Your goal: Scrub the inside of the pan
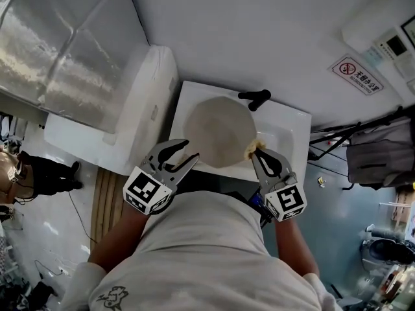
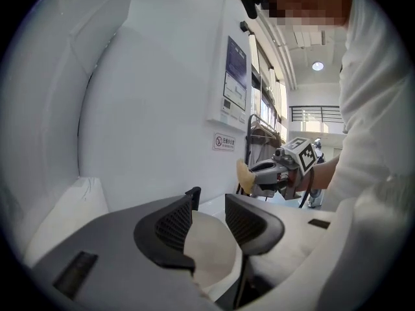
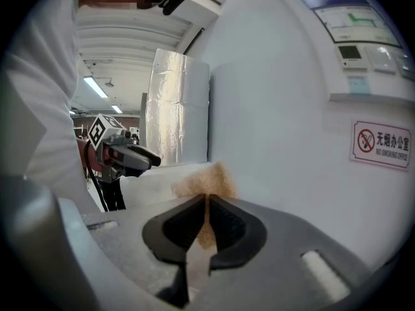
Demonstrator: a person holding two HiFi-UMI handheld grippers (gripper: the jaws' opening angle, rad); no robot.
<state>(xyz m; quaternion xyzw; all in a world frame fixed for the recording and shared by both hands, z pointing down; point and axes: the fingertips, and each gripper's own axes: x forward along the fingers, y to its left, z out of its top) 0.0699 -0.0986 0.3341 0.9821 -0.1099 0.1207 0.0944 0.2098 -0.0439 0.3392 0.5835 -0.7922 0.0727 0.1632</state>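
Note:
A pale round pan [image 1: 217, 129] with a black handle [image 1: 254, 98] lies in a white sink [image 1: 292, 127]. My left gripper [image 1: 186, 154] stands open at the pan's near left rim. In the left gripper view the pan's pale inside [image 2: 211, 251] shows between and below the parted jaws of the left gripper [image 2: 209, 207]. My right gripper [image 1: 259, 151] is shut on a yellow-brown sponge [image 1: 251, 149] at the pan's near right edge. The sponge [image 3: 206, 179] sticks out past the pinched jaws of the right gripper [image 3: 206, 203]. Each gripper view also shows the other gripper.
A white cabinet [image 1: 146, 96] adjoins the sink's left side, with a foil-wrapped duct [image 1: 58, 50] beyond it. A no-smoking sign [image 1: 358, 75] and a control panel [image 1: 395, 44] hang on the wall. A dark bag on a rack [image 1: 379, 154] stands right. Another person [image 1: 45, 173] stands far left.

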